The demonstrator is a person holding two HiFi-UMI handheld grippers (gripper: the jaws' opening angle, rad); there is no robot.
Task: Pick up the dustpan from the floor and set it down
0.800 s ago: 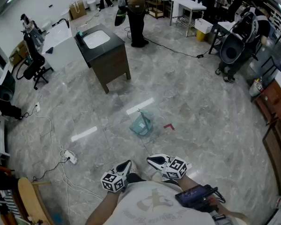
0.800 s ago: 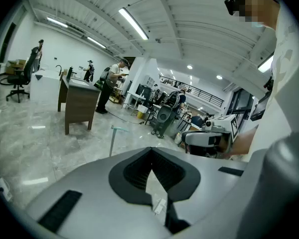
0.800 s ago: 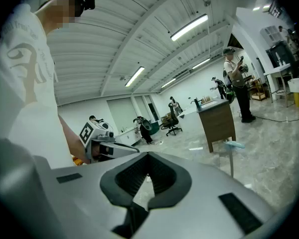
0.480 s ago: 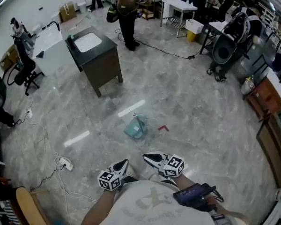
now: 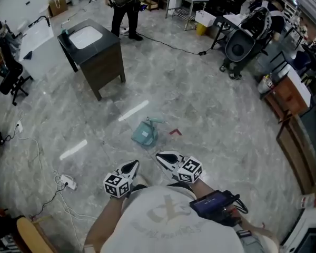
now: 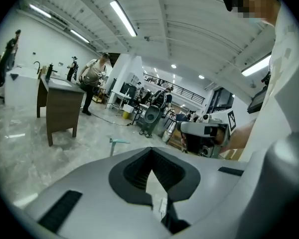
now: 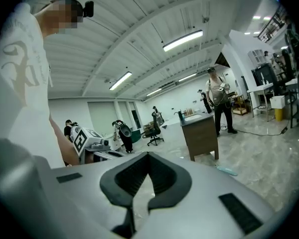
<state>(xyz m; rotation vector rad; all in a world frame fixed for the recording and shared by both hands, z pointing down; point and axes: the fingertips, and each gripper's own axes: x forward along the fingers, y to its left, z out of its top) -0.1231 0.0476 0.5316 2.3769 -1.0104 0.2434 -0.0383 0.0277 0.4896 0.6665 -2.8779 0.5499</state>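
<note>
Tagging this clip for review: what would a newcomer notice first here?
A teal plastic dustpan lies on the grey marble-look floor, just ahead of the person. Below it in the head view, the left gripper and right gripper sit close to the body, both shut and empty. A dark wooden cabinet with a white sink top stands at upper left.

A dark cabinet [image 5: 108,67] with a white sink top stands on the grey marble floor [image 5: 210,115], with a person [image 5: 125,12] in dark trousers just behind it, a black office chair [image 5: 8,80] to its left, and a small red piece [image 5: 175,132] well in front of it, towards the right.
</note>
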